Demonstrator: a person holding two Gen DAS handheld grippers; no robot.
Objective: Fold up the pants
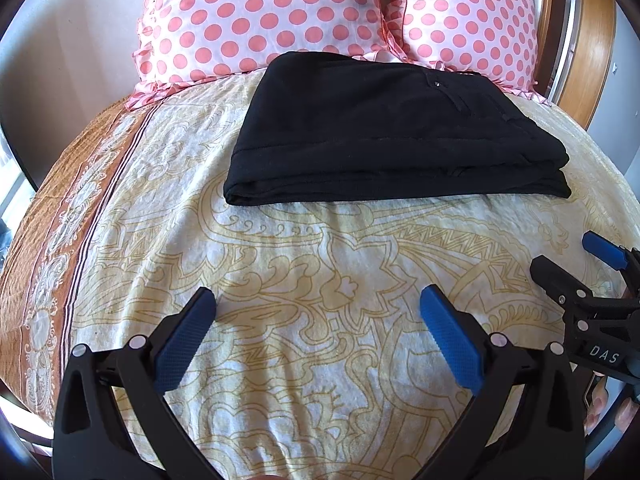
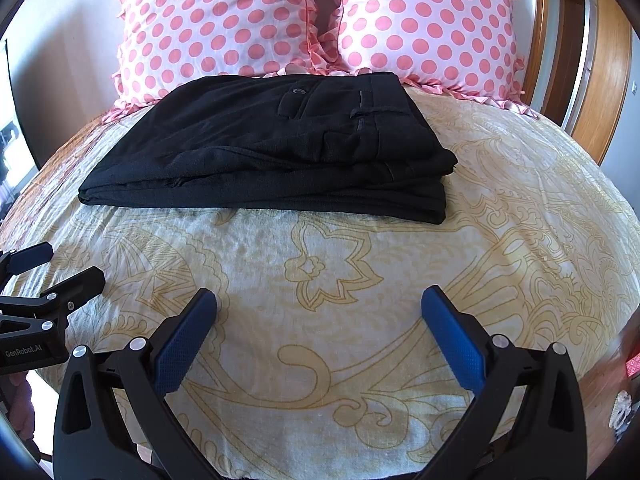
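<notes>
Black pants (image 1: 384, 132) lie folded into a flat, layered rectangle on the bed, just in front of the pillows; in the right wrist view the pants (image 2: 272, 148) show a back pocket and belt loop on top. My left gripper (image 1: 318, 304) is open and empty, over the bedspread well short of the pants. My right gripper (image 2: 318, 304) is open and empty too, at a similar distance. Each gripper shows in the other's view: the right gripper (image 1: 568, 256) at the right edge, the left gripper (image 2: 64, 268) at the left edge.
The bed carries a cream bedspread (image 1: 320, 248) with yellow floral lines and an orange border (image 1: 44, 264) at left. Two pink polka-dot pillows (image 2: 224, 24) (image 2: 432, 28) stand against the headboard. A wooden door (image 2: 600, 88) is at the right.
</notes>
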